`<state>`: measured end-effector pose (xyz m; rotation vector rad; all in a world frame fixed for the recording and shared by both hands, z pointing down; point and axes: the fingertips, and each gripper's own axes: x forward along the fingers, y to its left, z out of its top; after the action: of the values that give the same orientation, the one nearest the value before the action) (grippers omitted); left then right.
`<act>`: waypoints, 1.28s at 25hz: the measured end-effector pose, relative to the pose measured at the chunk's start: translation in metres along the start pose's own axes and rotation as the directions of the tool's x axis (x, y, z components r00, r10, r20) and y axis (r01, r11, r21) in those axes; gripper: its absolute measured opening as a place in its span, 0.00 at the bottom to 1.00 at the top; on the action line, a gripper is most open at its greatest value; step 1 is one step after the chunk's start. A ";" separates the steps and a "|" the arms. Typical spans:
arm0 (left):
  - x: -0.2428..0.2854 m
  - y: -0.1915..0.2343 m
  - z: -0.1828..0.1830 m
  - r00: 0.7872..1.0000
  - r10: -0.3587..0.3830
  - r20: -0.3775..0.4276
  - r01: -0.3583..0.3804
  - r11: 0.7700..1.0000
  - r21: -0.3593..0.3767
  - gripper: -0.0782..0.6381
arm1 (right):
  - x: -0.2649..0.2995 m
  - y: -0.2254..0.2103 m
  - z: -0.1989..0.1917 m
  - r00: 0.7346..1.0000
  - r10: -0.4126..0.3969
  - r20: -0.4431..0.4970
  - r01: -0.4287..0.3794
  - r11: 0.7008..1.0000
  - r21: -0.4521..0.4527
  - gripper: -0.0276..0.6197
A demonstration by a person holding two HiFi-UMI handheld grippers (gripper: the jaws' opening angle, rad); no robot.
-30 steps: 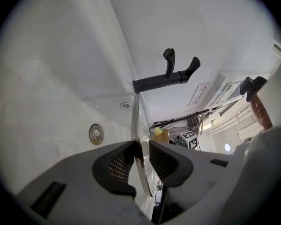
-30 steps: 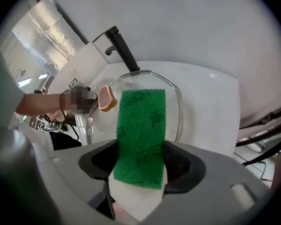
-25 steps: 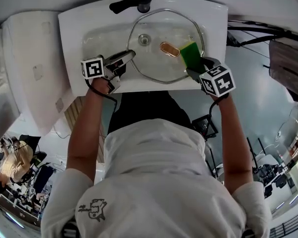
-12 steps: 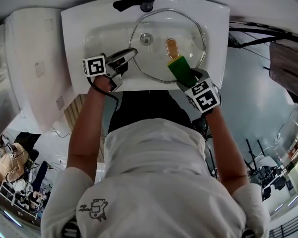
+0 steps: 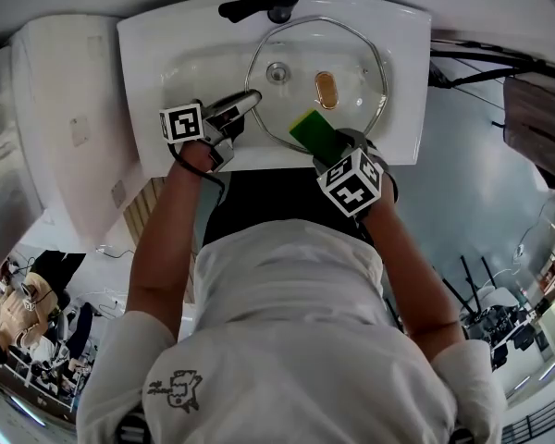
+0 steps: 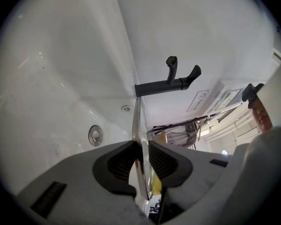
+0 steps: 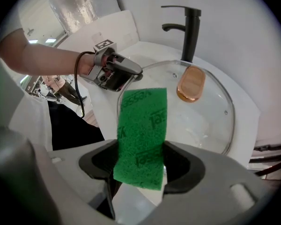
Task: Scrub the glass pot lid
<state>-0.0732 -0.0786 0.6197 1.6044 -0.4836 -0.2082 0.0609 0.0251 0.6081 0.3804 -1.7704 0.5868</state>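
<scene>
The glass pot lid (image 5: 351,58) lies tilted in the white sink, its amber knob (image 5: 326,89) near the middle. My left gripper (image 5: 250,100) reaches in level from the left and is shut on the lid's left rim; in the left gripper view both pads pinch the thin glass edge (image 6: 136,125). My right gripper (image 5: 326,146) points steeply down at the lid's near rim, shut on a green scouring sponge (image 5: 312,130). In the right gripper view the sponge (image 7: 143,130) sticks out past the jaws over the lid (image 7: 201,121), close to the left gripper (image 7: 114,74).
A black faucet (image 5: 264,3) stands at the back of the white basin (image 5: 166,54), with the drain (image 5: 277,72) seen under the glass. A white fixture (image 5: 65,128) stands to the sink's left. Dark cables run at the right.
My right gripper has carried the sponge leftward along the near side of the lid, from its right part to near the left rim, rolling as it went. The left gripper stayed put.
</scene>
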 end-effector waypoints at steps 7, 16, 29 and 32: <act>0.001 0.000 -0.001 1.000 -0.011 -0.019 0.011 1.000 -0.010 0.24 | 0.005 0.003 0.019 0.998 -0.031 -0.061 0.028 0.999 -0.039 0.50; 0.000 0.002 -0.001 0.999 -0.023 -0.047 0.022 0.999 -0.029 0.24 | 0.005 -0.005 0.041 0.996 -0.017 -0.089 0.021 0.999 0.050 0.50; 0.001 0.001 -0.003 0.995 -0.046 -0.091 0.043 0.998 -0.037 0.23 | 0.004 -0.013 0.063 0.996 -0.001 -0.091 0.020 0.979 0.202 0.50; 0.001 0.001 -0.003 0.994 -0.047 -0.096 0.044 0.998 -0.036 0.23 | 0.004 -0.014 0.068 0.996 -0.004 -0.089 0.022 0.977 0.212 0.50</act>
<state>-0.0709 -0.0761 0.6210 1.5857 -0.3669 -0.1710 0.0133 -0.0250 0.6009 0.5057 -1.6246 0.7754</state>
